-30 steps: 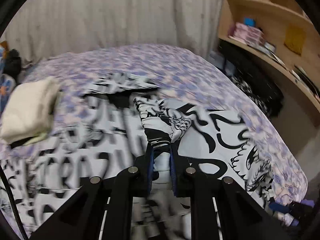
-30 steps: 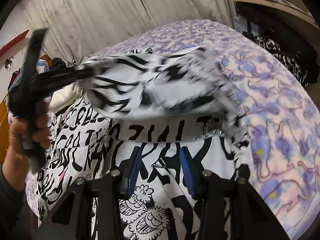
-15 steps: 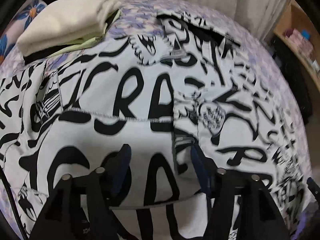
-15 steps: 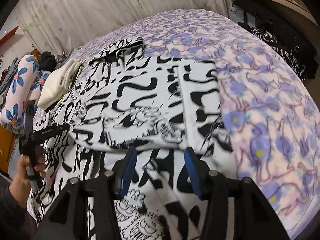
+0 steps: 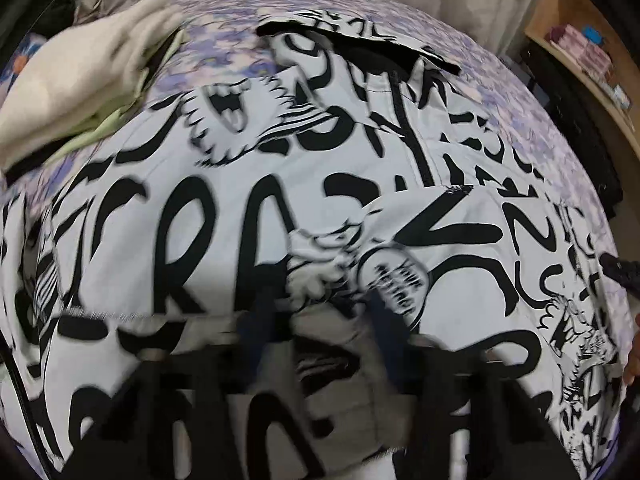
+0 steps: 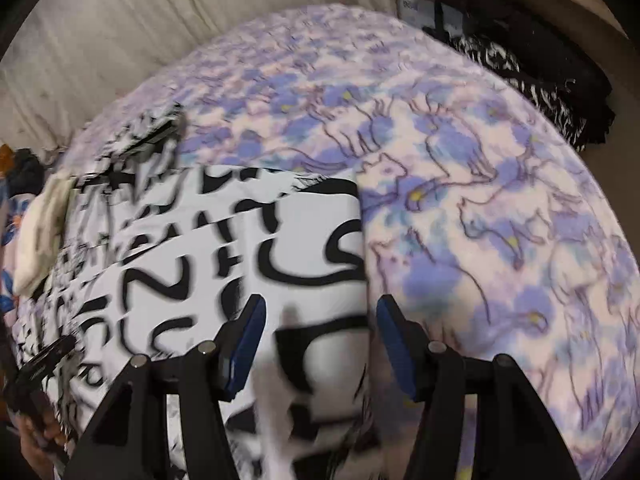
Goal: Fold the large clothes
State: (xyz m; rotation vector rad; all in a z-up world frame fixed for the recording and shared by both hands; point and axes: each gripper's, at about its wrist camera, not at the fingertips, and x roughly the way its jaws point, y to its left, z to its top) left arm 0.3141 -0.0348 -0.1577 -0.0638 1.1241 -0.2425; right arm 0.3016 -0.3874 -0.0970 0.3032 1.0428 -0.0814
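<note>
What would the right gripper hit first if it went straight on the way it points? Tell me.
Most likely the right-hand edge of the black-and-white printed garment, which lies directly under the right gripper as its jaws open over it, with the purple floral bedspread beside it. Depth is blurred.

I see smooth matt printed cloth on the jacket [image 5: 224, 216], soft fleecy bedspread [image 6: 480, 208], matt black plastic right gripper [image 6: 320, 336] with blue rubbery pads [image 6: 248, 340], bare wood shelf [image 5: 580, 56].
</note>
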